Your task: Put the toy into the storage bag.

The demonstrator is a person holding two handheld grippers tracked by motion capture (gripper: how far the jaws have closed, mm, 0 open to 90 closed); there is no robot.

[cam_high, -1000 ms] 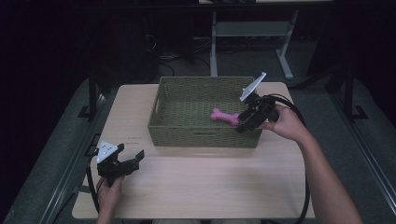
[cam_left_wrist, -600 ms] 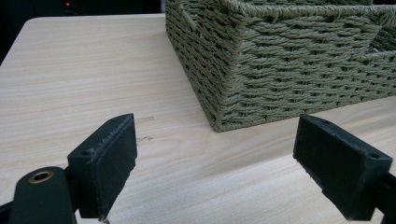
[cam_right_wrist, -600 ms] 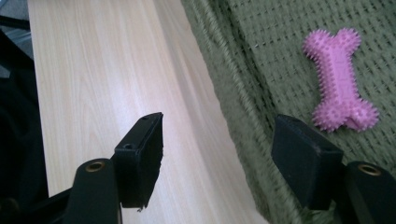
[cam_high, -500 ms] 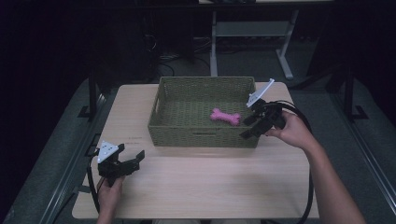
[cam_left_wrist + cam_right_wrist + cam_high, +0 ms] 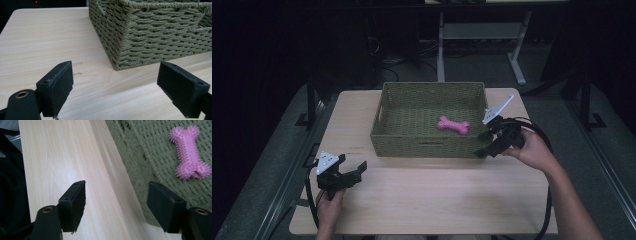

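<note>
Right gripper (image 5: 486, 143) empty, jaws apart and just opening further, poised at the near right corner of the woven basket (image 5: 427, 145); pink bone toy (image 5: 454, 125) lying inside; left gripper (image 5: 348, 169) wide, empty, over the table (image 5: 437, 200).

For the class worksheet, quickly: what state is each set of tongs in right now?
Left tongs: open, empty.
Right tongs: open, empty, just been opening.

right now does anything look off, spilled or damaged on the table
Nothing stands out. The pink bone toy lies flat inside the green woven basket, which sits squarely on the table and looks intact. Nothing is spilled.
</note>
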